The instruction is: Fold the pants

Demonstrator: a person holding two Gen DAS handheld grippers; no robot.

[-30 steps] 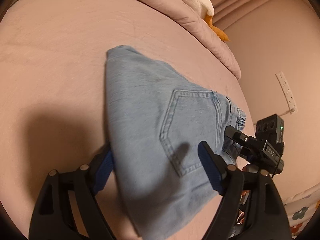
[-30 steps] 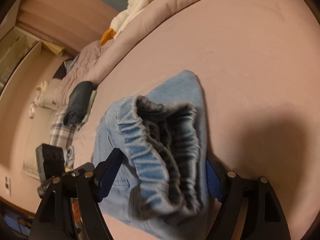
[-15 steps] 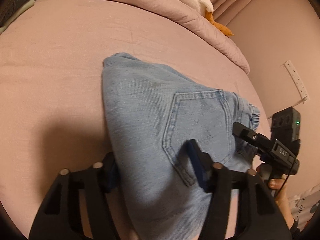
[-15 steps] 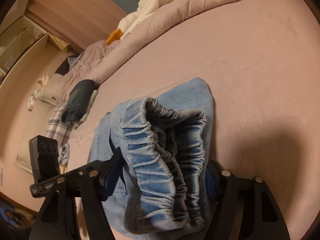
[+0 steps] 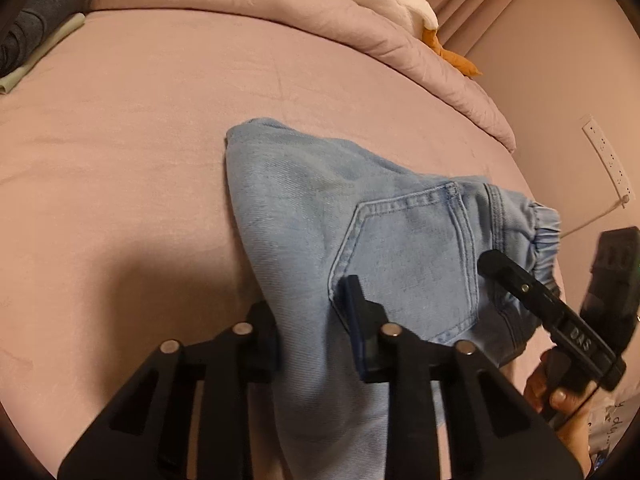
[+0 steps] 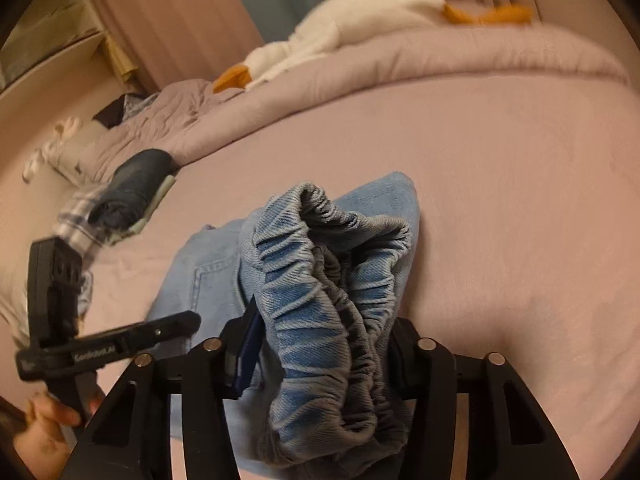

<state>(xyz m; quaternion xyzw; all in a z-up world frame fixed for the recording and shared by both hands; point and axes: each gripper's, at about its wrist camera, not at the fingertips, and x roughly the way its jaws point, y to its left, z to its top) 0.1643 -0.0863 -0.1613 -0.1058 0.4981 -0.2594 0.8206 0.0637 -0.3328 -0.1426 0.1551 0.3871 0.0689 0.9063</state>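
Light blue denim pants (image 5: 320, 216) lie folded on the pink bed, back pocket up, elastic waistband at the right. My left gripper (image 5: 310, 320) is shut on the near folded edge of the pants. My right gripper (image 6: 324, 344) is shut on the bunched elastic waistband (image 6: 320, 300), which rises between its fingers. The right gripper also shows in the left wrist view (image 5: 532, 300) at the waistband end. The left gripper shows in the right wrist view (image 6: 120, 340) at the lower left.
The pink bedsheet (image 5: 120, 152) spreads wide to the left and far side. A rolled pink duvet (image 5: 280, 12) with a white plush goose (image 6: 360, 20) lies at the back. Dark folded clothes (image 6: 132, 188) sit at the far left. A power strip (image 5: 608, 160) hangs on the right wall.
Both grippers have closed from open onto the pants: the left on the folded edge, the right on the waistband. Both views have tilted up, showing more of the bed.
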